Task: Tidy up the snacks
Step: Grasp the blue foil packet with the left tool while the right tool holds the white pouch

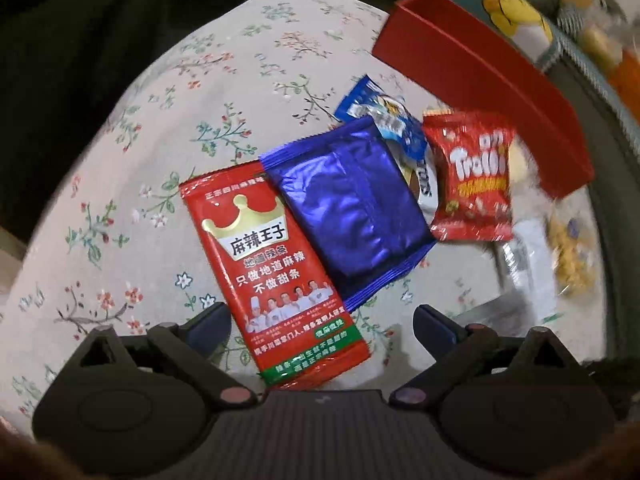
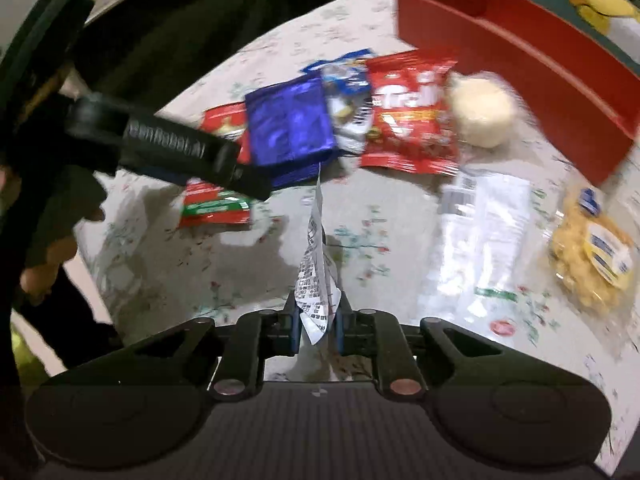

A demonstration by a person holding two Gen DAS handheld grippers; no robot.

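Snacks lie clustered on the floral desk [image 1: 224,92], near the red tray [image 2: 516,60]. Right claw [image 2: 316,320] is clamped on a thin printed sachet [image 2: 314,280], held edge-up. Left claw [image 1: 320,320] is spread wide, empty, over the red crown packet [image 1: 272,272]. Judgement: carry the sachet low to the tray; pinch looks marginal.
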